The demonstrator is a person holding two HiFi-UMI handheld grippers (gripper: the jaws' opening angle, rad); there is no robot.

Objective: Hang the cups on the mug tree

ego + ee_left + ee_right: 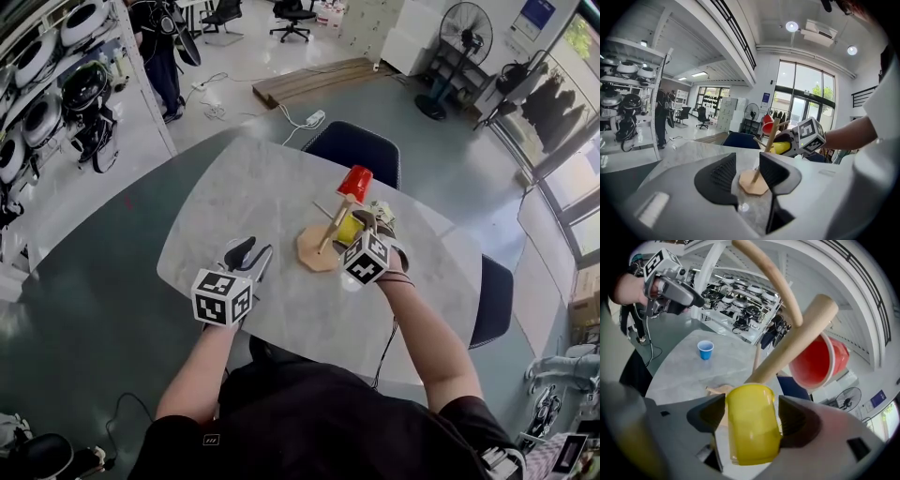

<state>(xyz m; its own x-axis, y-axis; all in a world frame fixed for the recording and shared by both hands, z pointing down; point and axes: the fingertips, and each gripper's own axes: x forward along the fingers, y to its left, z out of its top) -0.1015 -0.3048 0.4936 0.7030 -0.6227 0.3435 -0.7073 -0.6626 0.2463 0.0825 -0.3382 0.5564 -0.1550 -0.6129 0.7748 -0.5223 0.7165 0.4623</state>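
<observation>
Right gripper: clamps yellow cup at mug tree's 2 o'clock, probably seeking a peg.
Left gripper: half-open, empty.

A white marble table has a dark chair tucked at its far side, a power strip on the floor beyond, shelving left and a standing fan far right.

A pale stone table stands on a grey-green floor. A dark blue chair is tucked in at the far side, and one more chair at the right. A fan stands near big windows. Shelves fill the left wall. Round lamps shine on the white ceiling.
</observation>
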